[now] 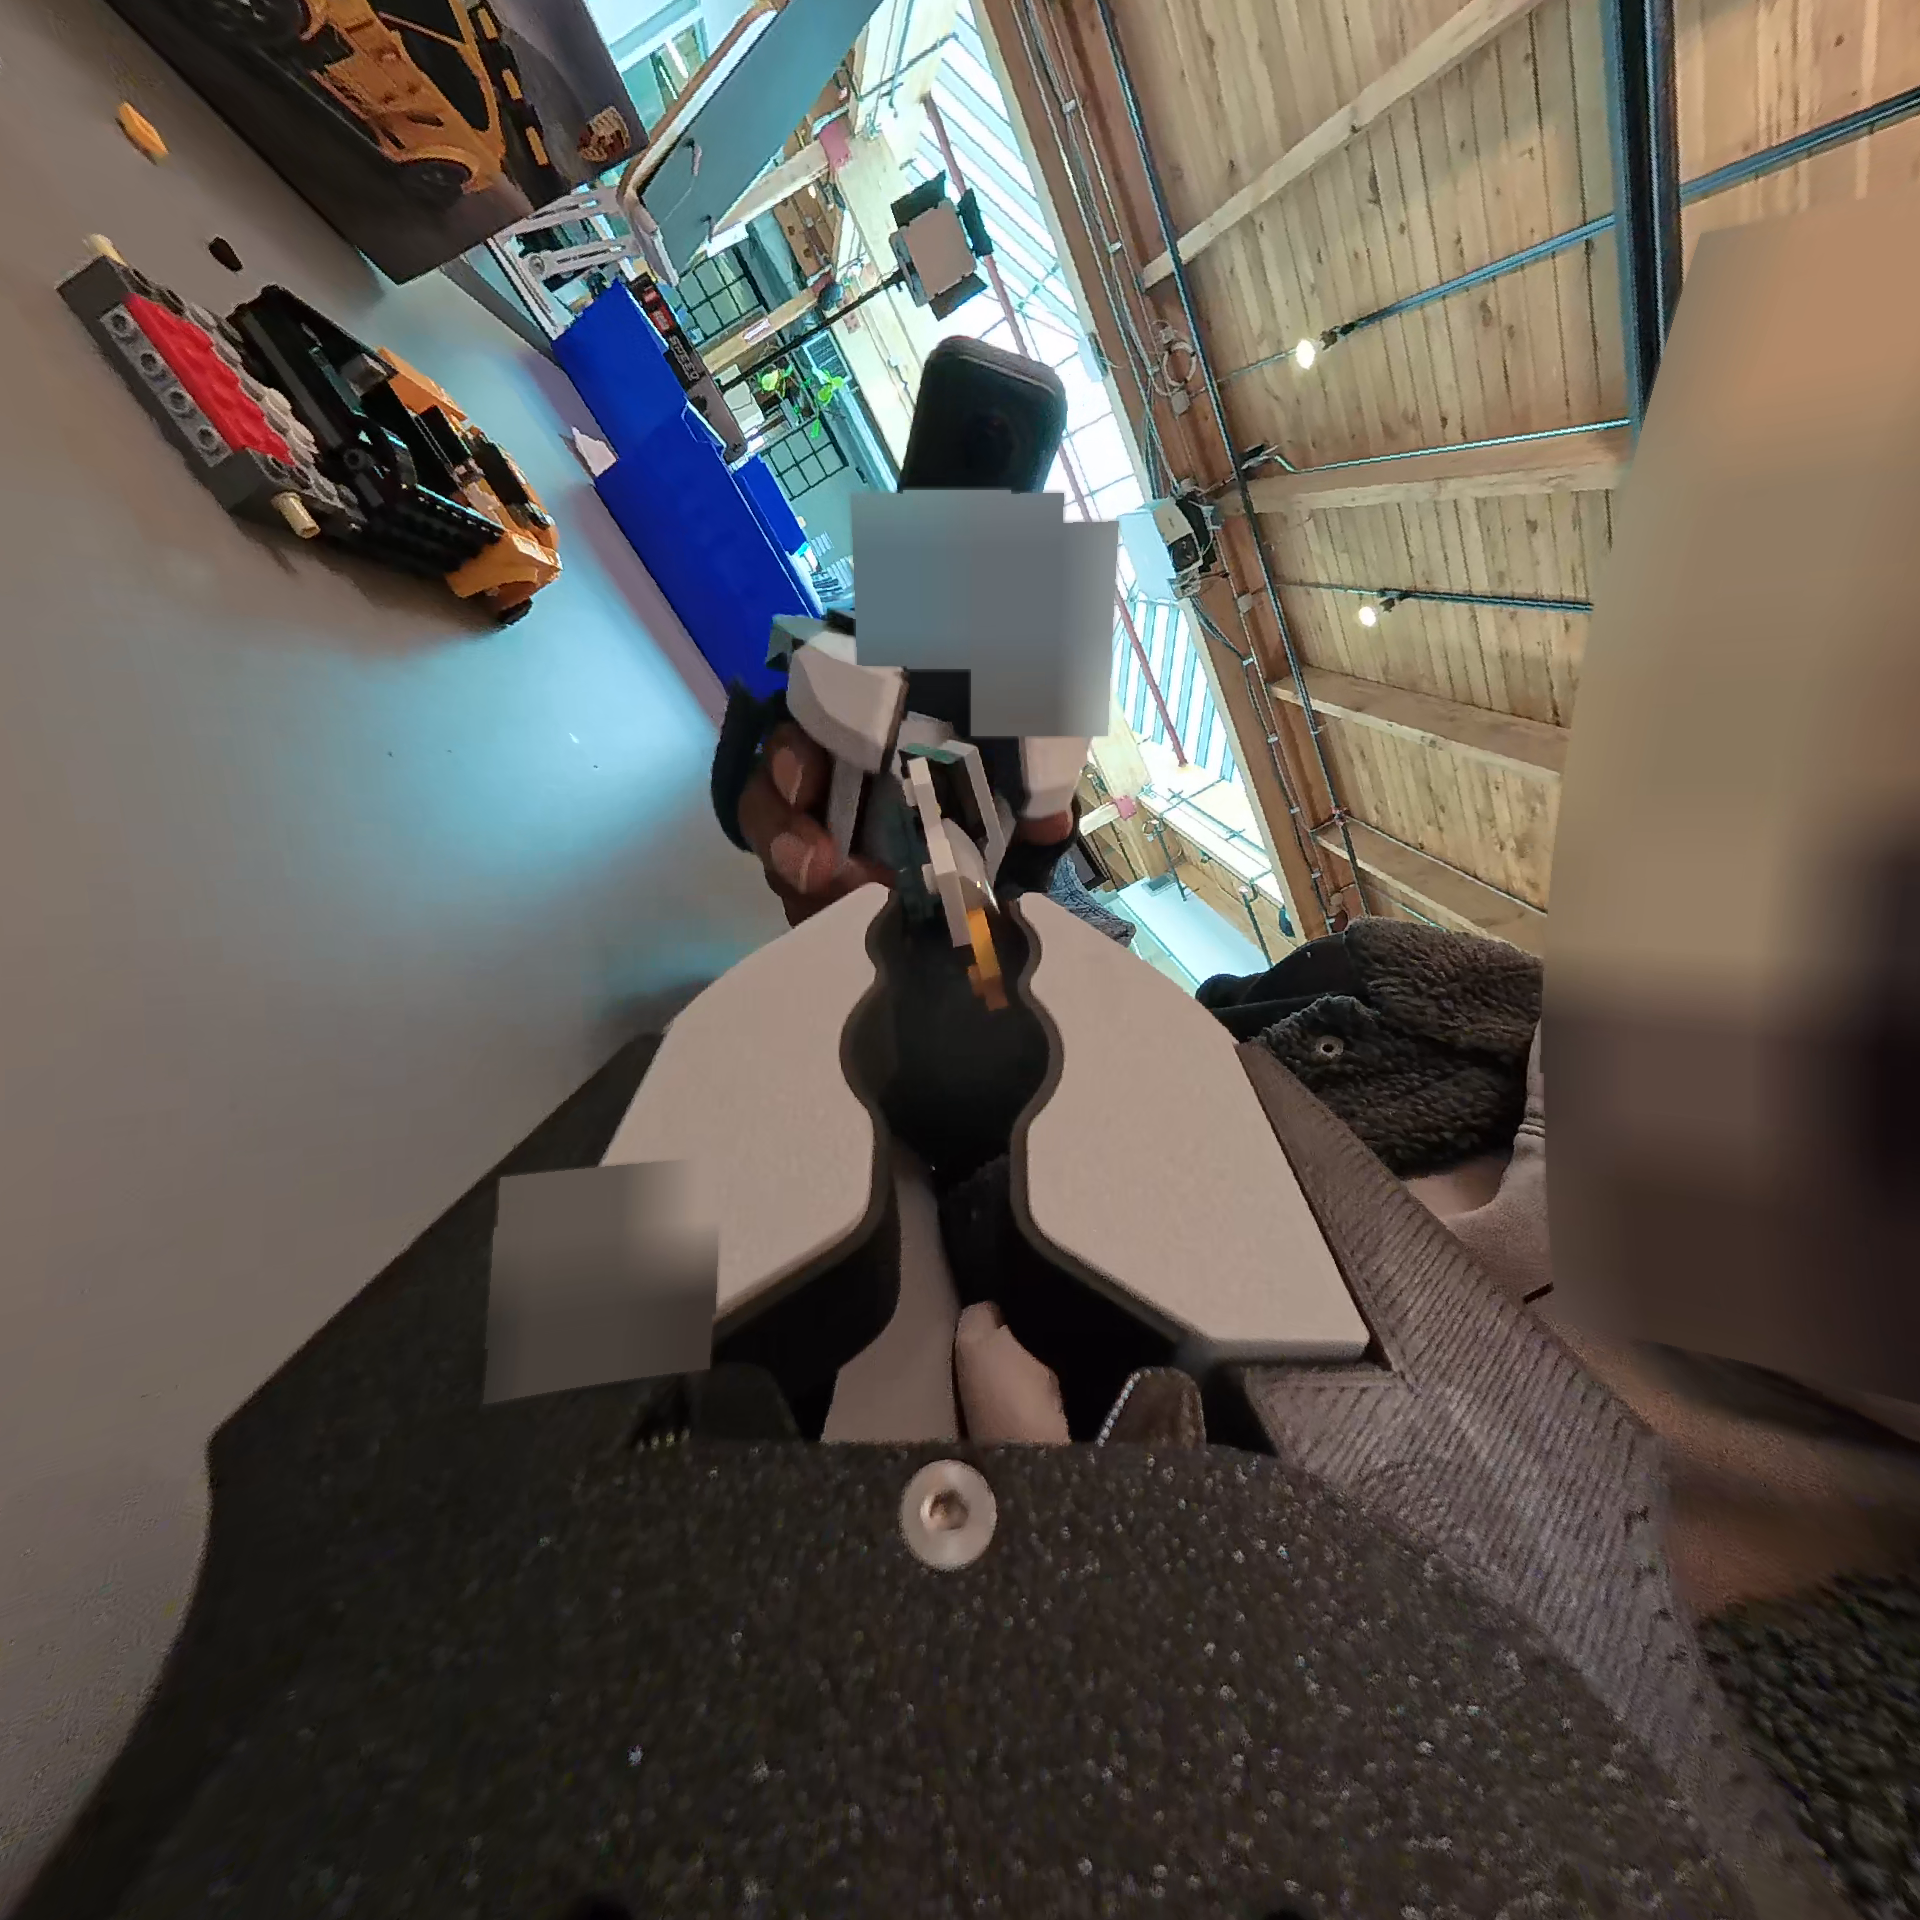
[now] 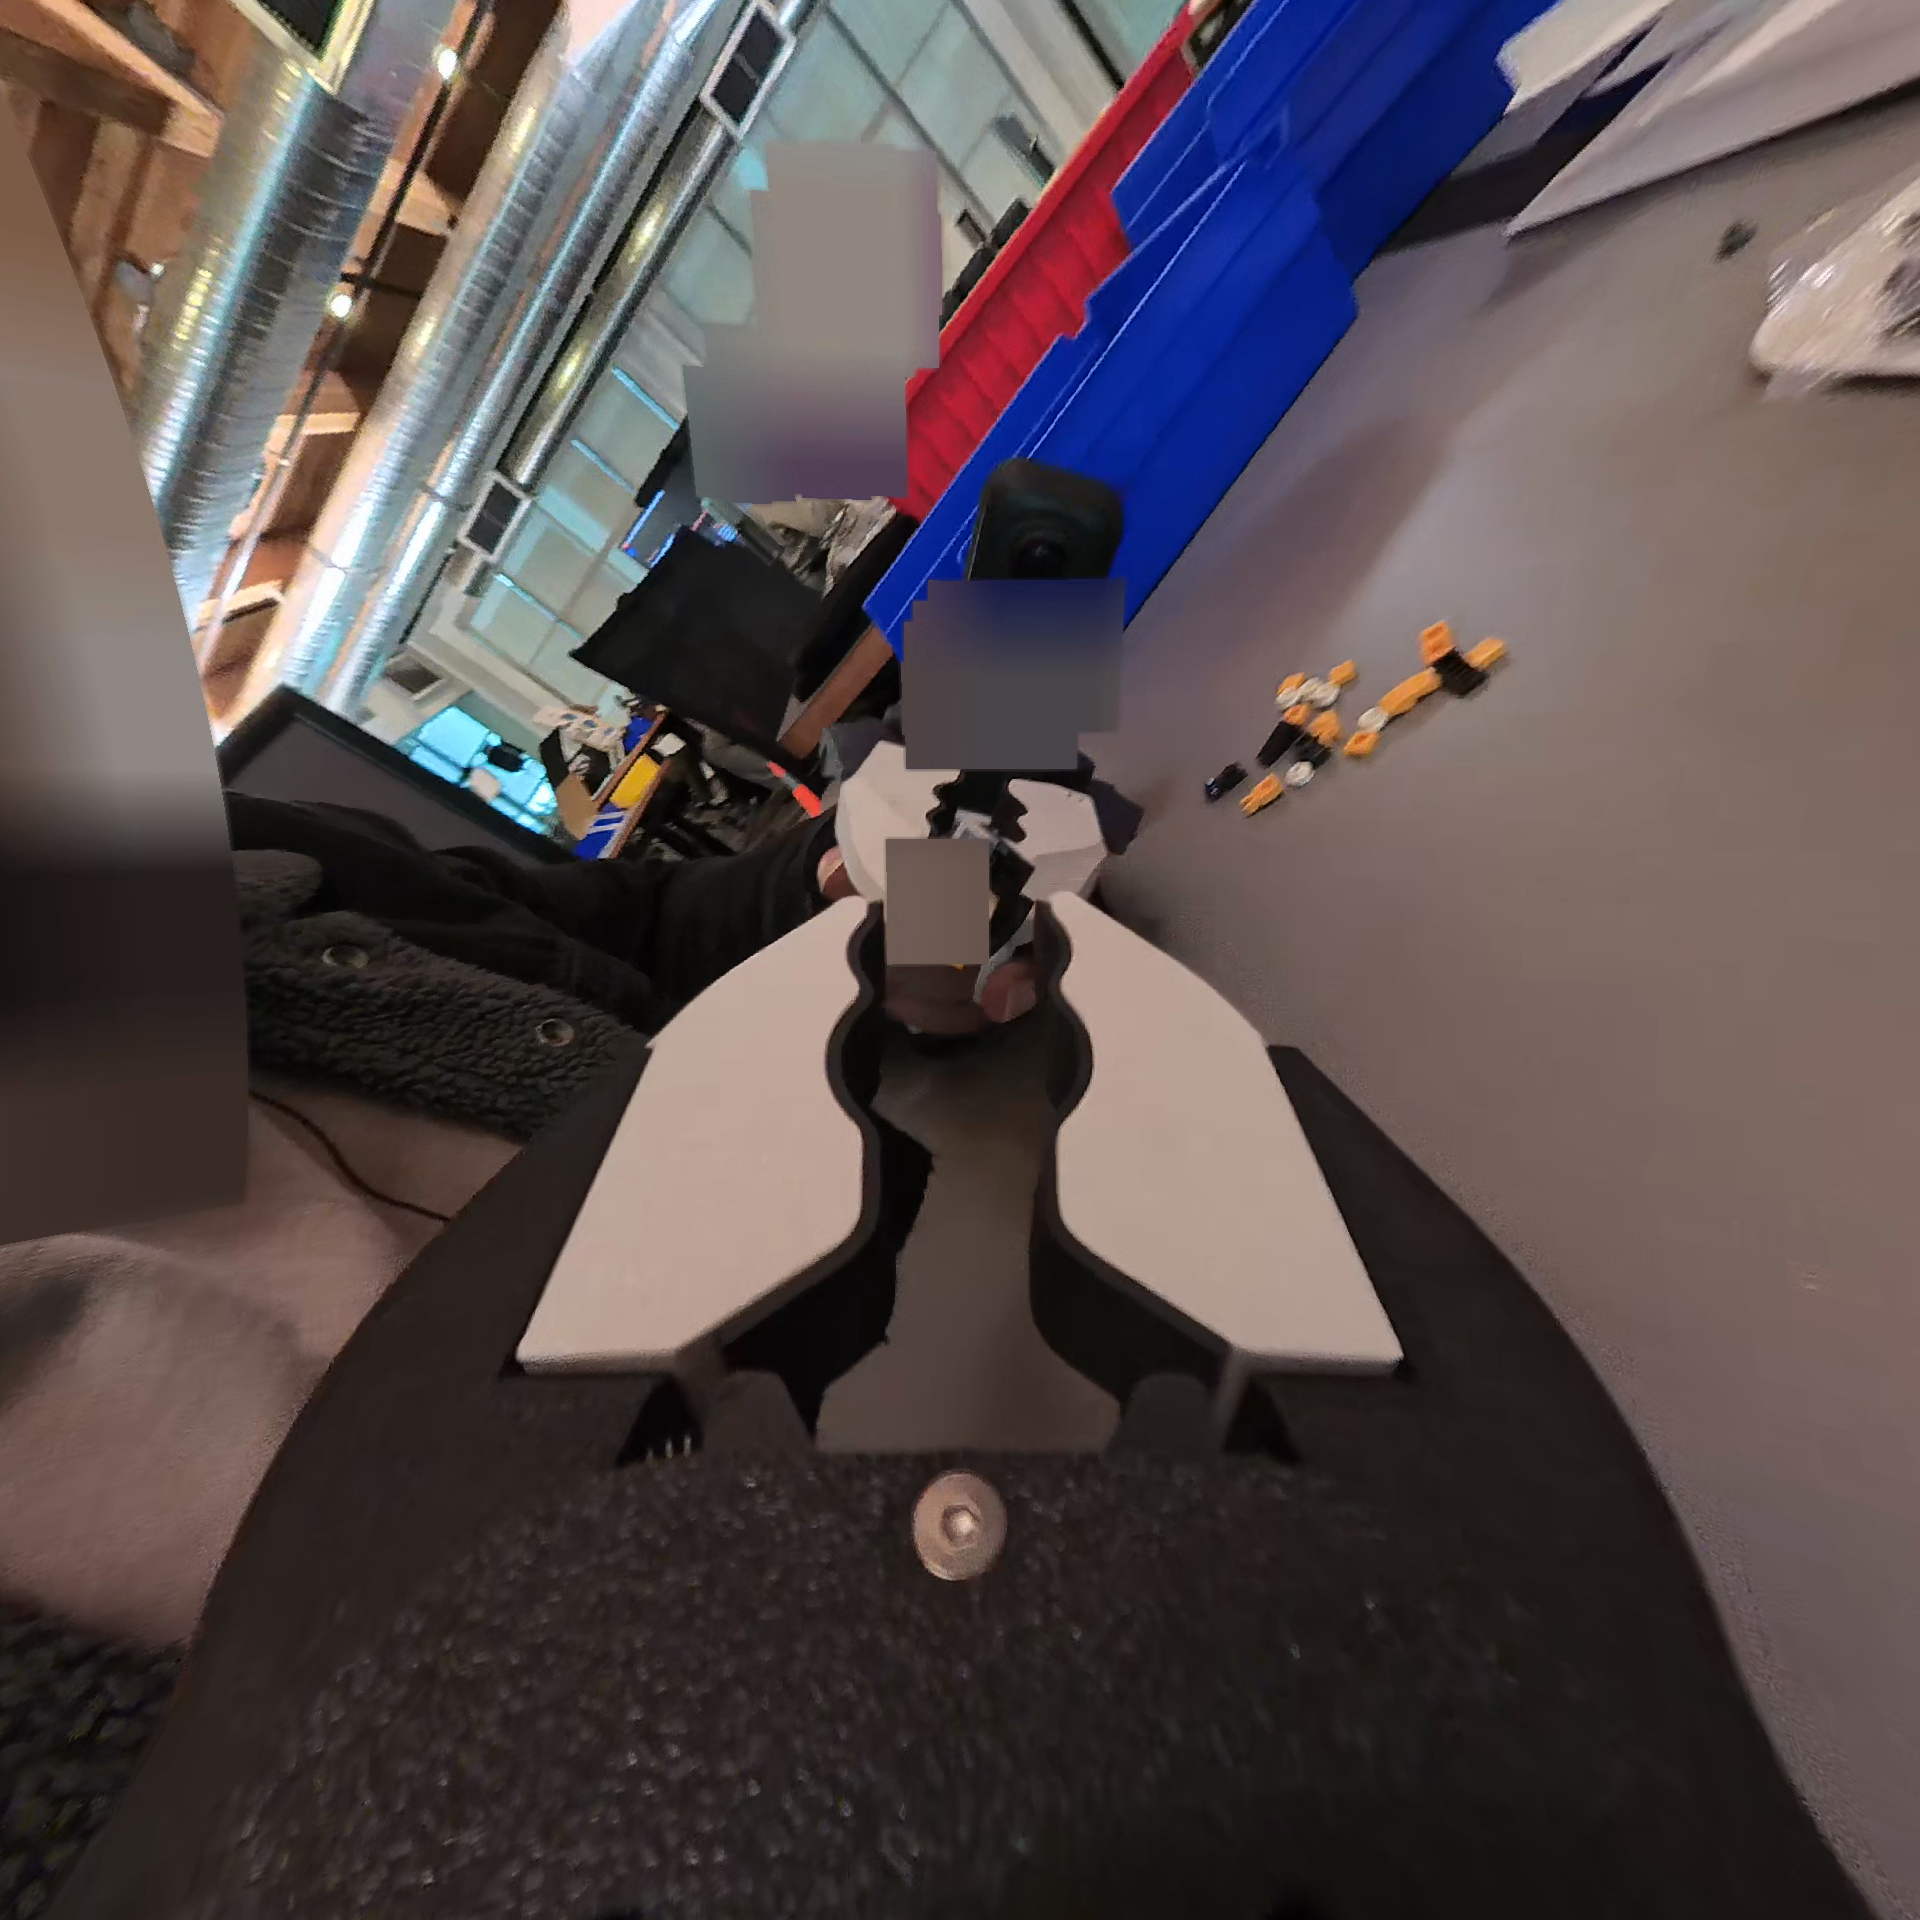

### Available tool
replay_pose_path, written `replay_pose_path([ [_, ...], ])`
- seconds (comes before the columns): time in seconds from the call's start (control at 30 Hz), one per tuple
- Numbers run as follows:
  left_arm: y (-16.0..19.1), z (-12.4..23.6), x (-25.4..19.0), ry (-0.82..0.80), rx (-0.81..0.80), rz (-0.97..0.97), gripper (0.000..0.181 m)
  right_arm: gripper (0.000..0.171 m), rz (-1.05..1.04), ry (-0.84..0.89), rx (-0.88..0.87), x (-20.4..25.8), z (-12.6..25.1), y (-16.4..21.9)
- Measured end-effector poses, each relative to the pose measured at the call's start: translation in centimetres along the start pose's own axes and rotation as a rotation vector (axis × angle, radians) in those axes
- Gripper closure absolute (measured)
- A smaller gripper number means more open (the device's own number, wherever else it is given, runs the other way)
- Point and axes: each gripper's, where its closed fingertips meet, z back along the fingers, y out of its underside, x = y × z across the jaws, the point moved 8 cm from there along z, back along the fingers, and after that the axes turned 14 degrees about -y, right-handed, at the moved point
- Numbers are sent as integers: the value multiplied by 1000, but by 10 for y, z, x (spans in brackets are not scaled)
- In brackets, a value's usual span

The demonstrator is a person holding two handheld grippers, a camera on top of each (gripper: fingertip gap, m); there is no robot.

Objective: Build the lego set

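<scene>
My left gripper (image 1: 951, 920) and my right gripper (image 2: 956, 920) meet tip to tip above the grey table (image 1: 312, 831). A small yellow and white lego piece (image 1: 979, 961) sits between the nearly closed fingertips, and both grippers seem to grip it. It also shows in the right wrist view (image 2: 987, 971), partly behind a blur patch. The right gripper (image 1: 951, 831), held by a hand, faces me in the left wrist view. The half-built orange, black and red lego car (image 1: 312, 436) lies on the table to the left. Loose orange, black and white pieces (image 2: 1371, 707) lie to the right.
The lego set box (image 1: 395, 94) lies beyond the car. Blue bins (image 2: 1247, 260) and a red bin (image 2: 1018, 301) line the table's far edge. A clear plastic bag (image 2: 1849, 281) lies at the far right. A dark fleece sleeve (image 2: 436, 977) is close on the left. Less than 4 cm separates the two grippers' tips.
</scene>
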Motion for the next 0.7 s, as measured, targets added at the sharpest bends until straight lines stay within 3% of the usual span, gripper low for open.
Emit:
replay_pose_path([
  [0.33,3,-3,-3,-23,28,-59,164,143,-136,-89,-45,-7,-7,8],
  [0.7,5,-5,-4,-33,55,-93,164,152,-148,-86,-34,-9,-7,10],
])
